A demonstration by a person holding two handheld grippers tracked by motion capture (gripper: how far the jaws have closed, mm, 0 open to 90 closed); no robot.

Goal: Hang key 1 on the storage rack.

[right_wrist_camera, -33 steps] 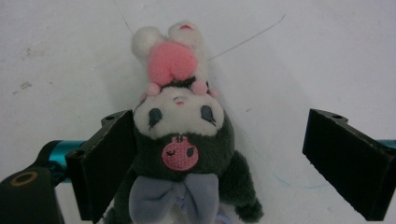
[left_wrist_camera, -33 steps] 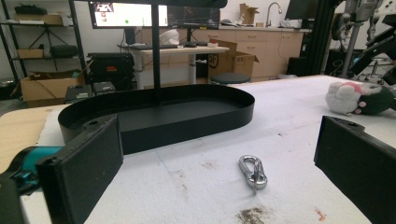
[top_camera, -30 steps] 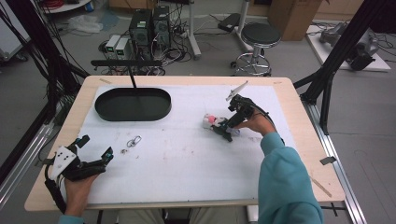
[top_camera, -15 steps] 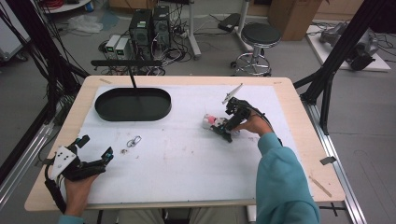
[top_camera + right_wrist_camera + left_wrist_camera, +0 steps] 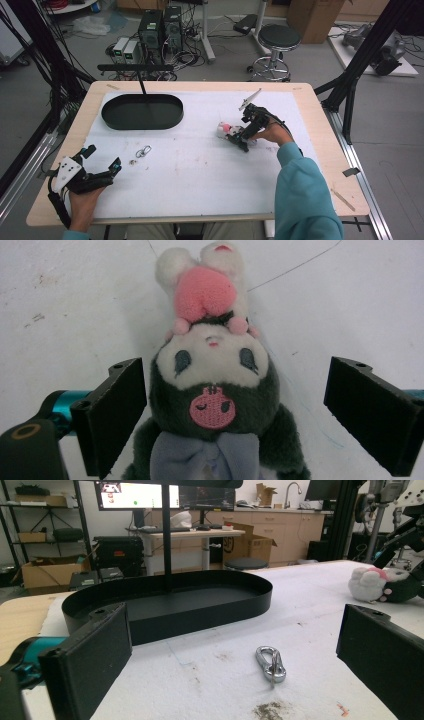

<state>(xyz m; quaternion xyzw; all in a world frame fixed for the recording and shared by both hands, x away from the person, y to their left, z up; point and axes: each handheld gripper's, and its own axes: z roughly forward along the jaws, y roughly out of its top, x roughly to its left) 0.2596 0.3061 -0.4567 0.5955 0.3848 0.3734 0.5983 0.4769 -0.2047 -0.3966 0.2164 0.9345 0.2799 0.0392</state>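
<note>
Plush, dark-grey-and-white doll with a pink patch point(image 5: 214, 385) lies centre-frame between the right gripper's point(image 5: 240, 410) spread jaws, unpinched, long axis along them. The left gripper point(image 5: 100, 159), lower left, also spread, is well apart.

Tray point(image 5: 142, 112) far left on table point(image 5: 310, 100), carabiner point(image 5: 143, 150) before it, plush toy point(image 5: 226, 130) right, perhaps lying flat.

A shallow black oval tray point(image 5: 142, 112) sits at the far left of the white-covered surface point(image 5: 200, 175); a small silver metal carabiner point(image 5: 270, 663) lies nearer.
</note>
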